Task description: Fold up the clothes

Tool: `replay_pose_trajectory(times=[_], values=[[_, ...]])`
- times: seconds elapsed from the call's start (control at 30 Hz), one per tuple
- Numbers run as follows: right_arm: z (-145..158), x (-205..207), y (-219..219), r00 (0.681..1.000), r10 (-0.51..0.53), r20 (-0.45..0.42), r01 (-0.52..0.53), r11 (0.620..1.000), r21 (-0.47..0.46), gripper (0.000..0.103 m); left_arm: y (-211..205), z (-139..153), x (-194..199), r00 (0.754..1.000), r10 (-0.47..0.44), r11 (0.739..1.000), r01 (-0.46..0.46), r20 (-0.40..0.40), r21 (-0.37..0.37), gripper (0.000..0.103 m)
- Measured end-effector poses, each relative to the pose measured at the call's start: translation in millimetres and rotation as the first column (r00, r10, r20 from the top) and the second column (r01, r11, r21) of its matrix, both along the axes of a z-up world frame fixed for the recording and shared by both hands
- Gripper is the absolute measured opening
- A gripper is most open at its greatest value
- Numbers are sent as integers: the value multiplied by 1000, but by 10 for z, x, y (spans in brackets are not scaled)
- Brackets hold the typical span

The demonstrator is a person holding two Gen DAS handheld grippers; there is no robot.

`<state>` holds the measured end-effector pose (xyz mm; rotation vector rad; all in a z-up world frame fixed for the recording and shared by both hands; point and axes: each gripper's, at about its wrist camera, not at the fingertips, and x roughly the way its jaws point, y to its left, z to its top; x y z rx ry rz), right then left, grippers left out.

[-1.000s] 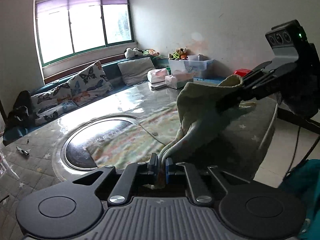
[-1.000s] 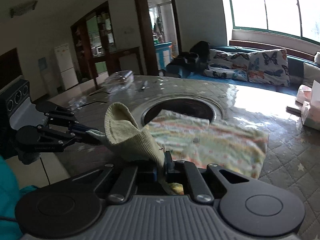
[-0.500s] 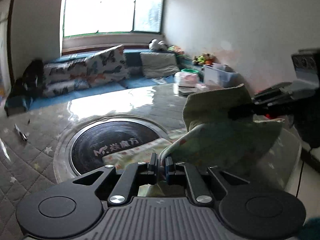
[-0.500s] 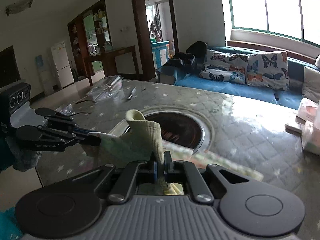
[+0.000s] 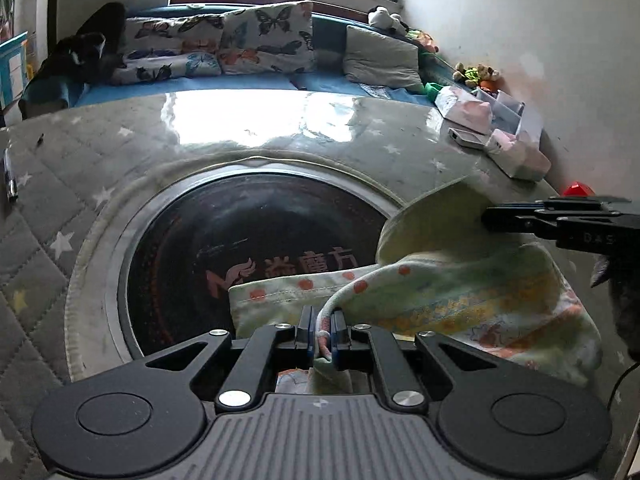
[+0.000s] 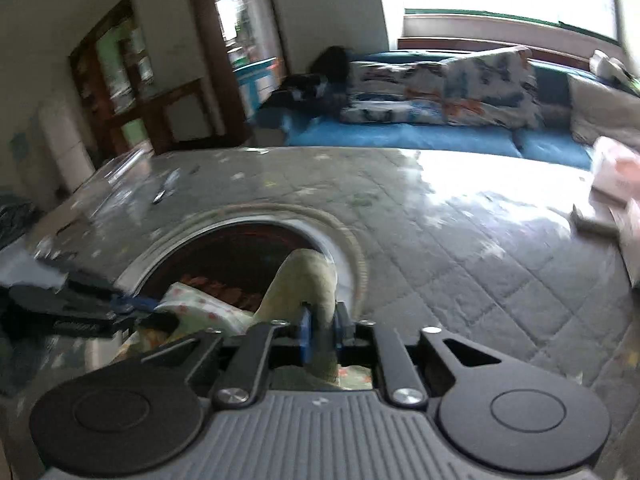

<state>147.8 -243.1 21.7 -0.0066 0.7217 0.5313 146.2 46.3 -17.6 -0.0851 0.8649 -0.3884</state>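
Garment (image 5: 460, 304) (pale, orange-dotted) between both tongs

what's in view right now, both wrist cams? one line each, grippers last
garment: 1, pale green and yellow with orange dots, held up over the table, lower edge on the black disc
table: 1, grey quilted star cover under a glossy sheet, fills the foreground
black disc: 1, round, red logo, set in the table's middle
butterfly cushions: 2, white with prints, on the blue bench under the window
grey cushion: 1, right of them
boxes: several, pink and white, table's far right edge
soft toys: a few, right corner by the wall
left gripper: 1, black, shut on the garment
right gripper: 1, black with blue pads, shut on the garment
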Motion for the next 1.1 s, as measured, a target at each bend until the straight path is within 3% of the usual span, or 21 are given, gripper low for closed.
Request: replay_pose_trajectory(times=[0.17, 0.37, 0.47, 0.67, 0.77, 0.83, 0.93, 1.1], values=[[-19, -125, -185, 998, -51, 30, 51, 999, -7, 38, 0, 63, -28, 1000, 1, 1000, -1, 9, 1, 9], [-104, -484, -208, 1000, -8, 26, 10, 998, -60, 37, -23, 151, 131, 1000, 8, 1000, -8, 28, 15, 12], [-229, -504, -208, 1000, -19, 8, 20, 996, -86, 37, 14, 107, 193, 999, 36, 999, -36, 2, 20, 17], [-381, -464, -256, 997, -79, -13, 77, 993, -91, 36, 257, 103, 273, 985, 172, 984, -173, 8, 32, 19], [-330, -519, -262, 995, -95, 19, 96, 992, -87, 37, 380, 145, 230, 977, 215, 977, -215, 7, 5, 19], [-266, -552, -253, 995, -92, 45, 96, 992, -86, 37, 397, 206, 104, 981, 192, 981, -192, 23, -26, 24], [-145, -663, -154, 997, -30, 67, 35, 997, -73, 37, 362, 260, -131, 988, 149, 988, -147, 33, -46, 37], [-65, -869, 190, 988, 128, 89, -121, 989, -86, 37, 329, 194, -421, 992, 130, 989, -130, -4, -69, 37]])
